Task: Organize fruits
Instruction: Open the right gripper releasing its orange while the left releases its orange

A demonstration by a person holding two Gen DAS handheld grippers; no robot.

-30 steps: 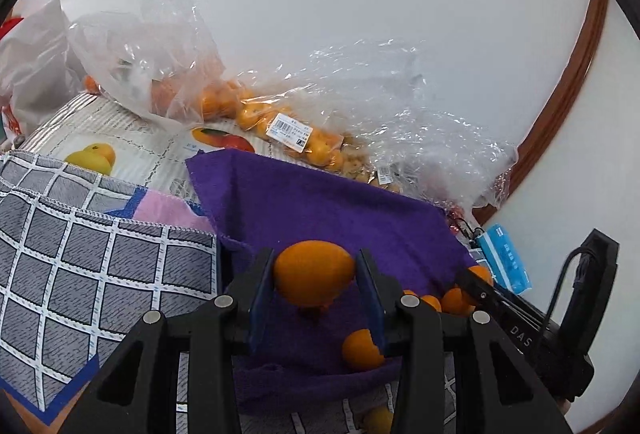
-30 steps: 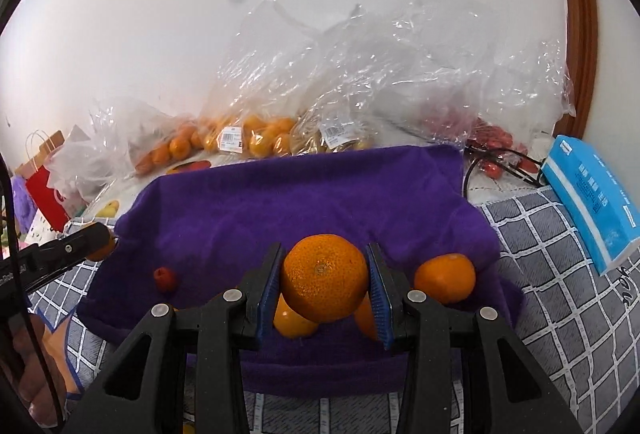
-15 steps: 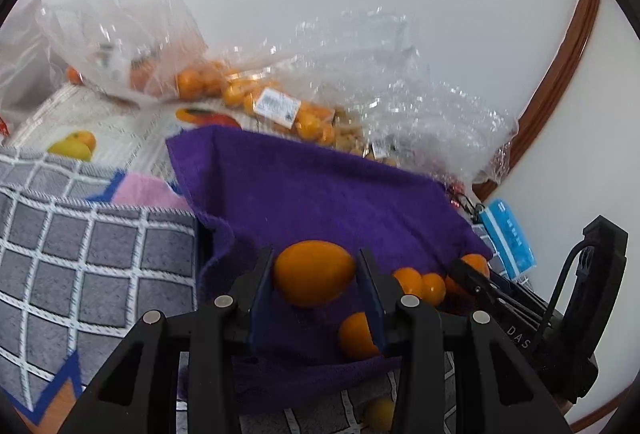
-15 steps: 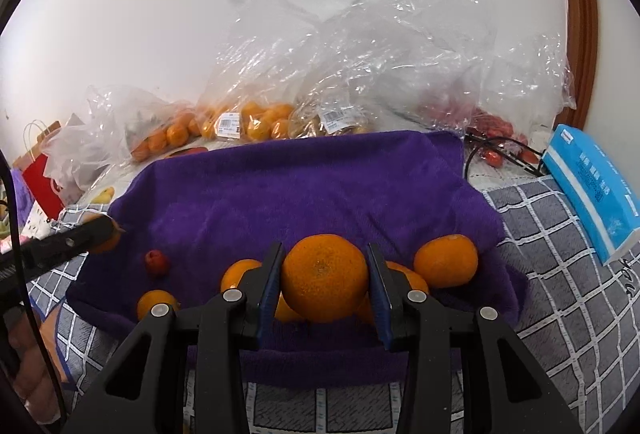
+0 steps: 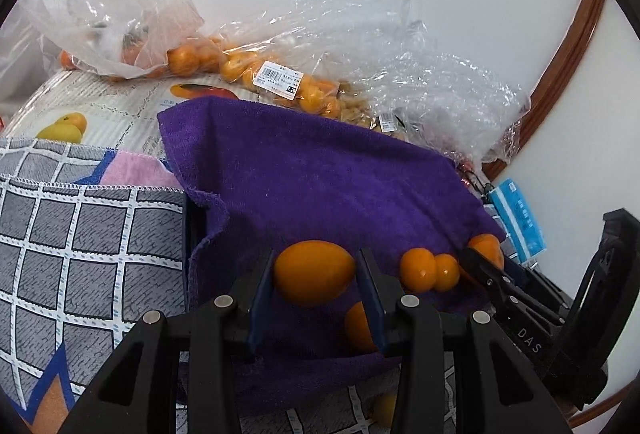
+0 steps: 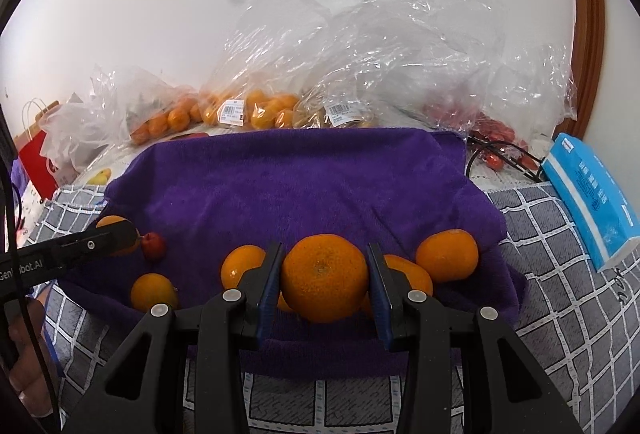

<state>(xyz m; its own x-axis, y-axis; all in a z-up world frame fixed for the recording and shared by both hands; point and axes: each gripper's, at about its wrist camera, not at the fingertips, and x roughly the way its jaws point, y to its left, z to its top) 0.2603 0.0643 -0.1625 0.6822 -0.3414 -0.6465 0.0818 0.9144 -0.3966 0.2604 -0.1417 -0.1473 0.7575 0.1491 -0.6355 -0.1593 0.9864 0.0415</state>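
My left gripper [image 5: 316, 284] is shut on a smooth orange fruit [image 5: 314, 277] and holds it over the near left part of the purple towel [image 5: 320, 186]. My right gripper [image 6: 324, 284] is shut on a mandarin [image 6: 324, 276] above the towel's front edge [image 6: 304, 178]. Several loose mandarins [image 6: 447, 254] lie on the towel near the front. A small red fruit [image 6: 154, 245] lies at the towel's left. The left gripper also shows at the left of the right wrist view [image 6: 116, 236], and the right gripper at the right of the left wrist view [image 5: 480, 260].
Clear plastic bags of oranges [image 6: 256, 110] and red fruit [image 6: 492, 128] lie along the wall behind the towel. A blue tissue pack [image 6: 592, 194] lies at the right. A grey checked cloth [image 5: 80, 234] covers the surface around the towel. A red paper bag [image 6: 36, 158] stands far left.
Both grippers have drawn back toward the towel's front edge while keeping their fruits. More loose mandarins and the red fruit have come into view on the towel.
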